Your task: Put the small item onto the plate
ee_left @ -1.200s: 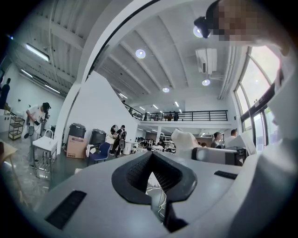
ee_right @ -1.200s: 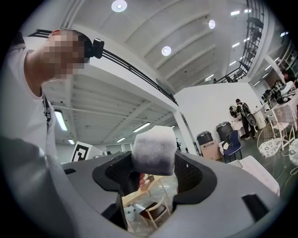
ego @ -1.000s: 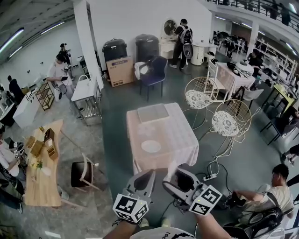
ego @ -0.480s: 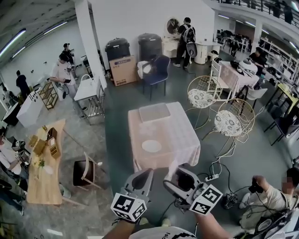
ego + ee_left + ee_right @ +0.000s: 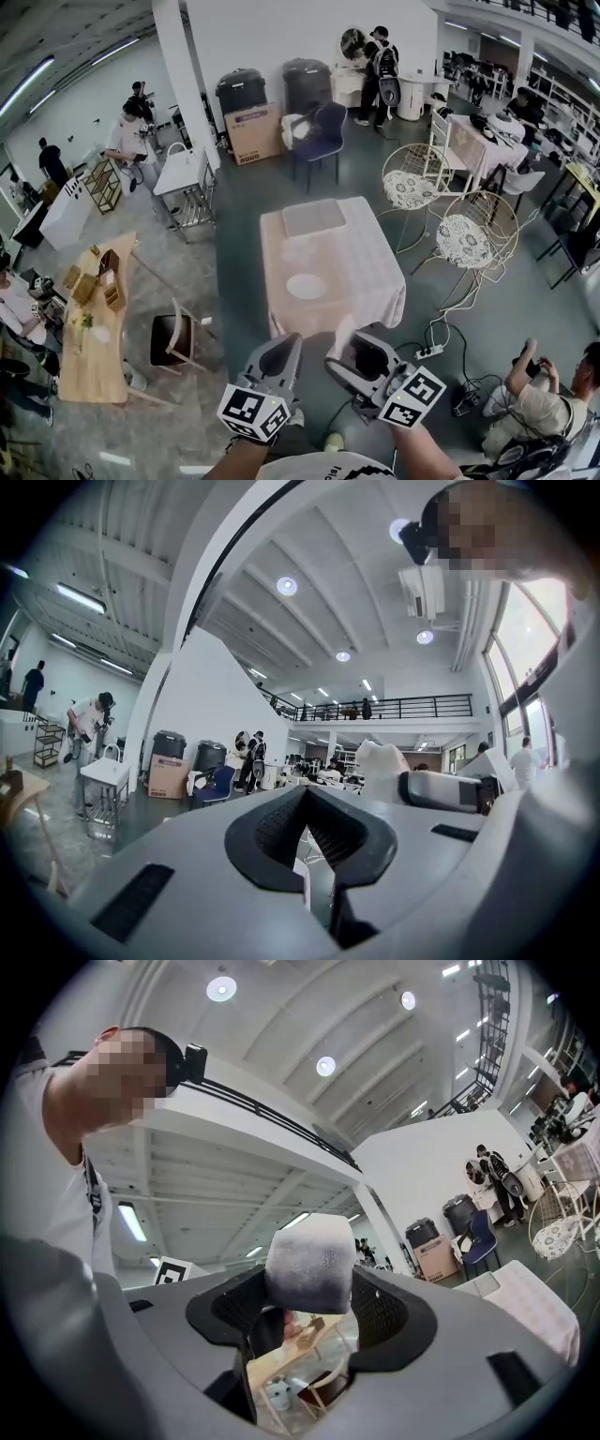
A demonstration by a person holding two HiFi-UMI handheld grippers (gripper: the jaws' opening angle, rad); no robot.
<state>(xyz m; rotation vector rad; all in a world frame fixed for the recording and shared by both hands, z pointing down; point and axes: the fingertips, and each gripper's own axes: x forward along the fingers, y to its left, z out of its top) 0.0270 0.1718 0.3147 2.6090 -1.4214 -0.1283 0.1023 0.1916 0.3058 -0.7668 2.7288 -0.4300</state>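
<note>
In the head view a white plate (image 5: 306, 286) lies on the near half of a table with a pink cloth (image 5: 366, 272), well ahead of both grippers. My right gripper (image 5: 343, 354) is shut on the small item (image 5: 345, 336), a pale whitish block. The right gripper view shows this block (image 5: 309, 1262) wedged between the jaws of the right gripper (image 5: 309, 1290), standing up above them. My left gripper (image 5: 285, 343) is beside it at the bottom of the head view. In the left gripper view its jaws (image 5: 305, 808) meet with nothing between them.
A grey tray (image 5: 313, 217) lies at the table's far end. Two white wire chairs (image 5: 464, 239) stand to the table's right and a wooden chair (image 5: 173, 339) to its left. Cables and a power strip (image 5: 431, 352) lie on the floor, near a seated person (image 5: 534, 403).
The head view has drifted slightly, with the table staying ahead. Both grippers keep their places and the right one keeps its hold on the block.
</note>
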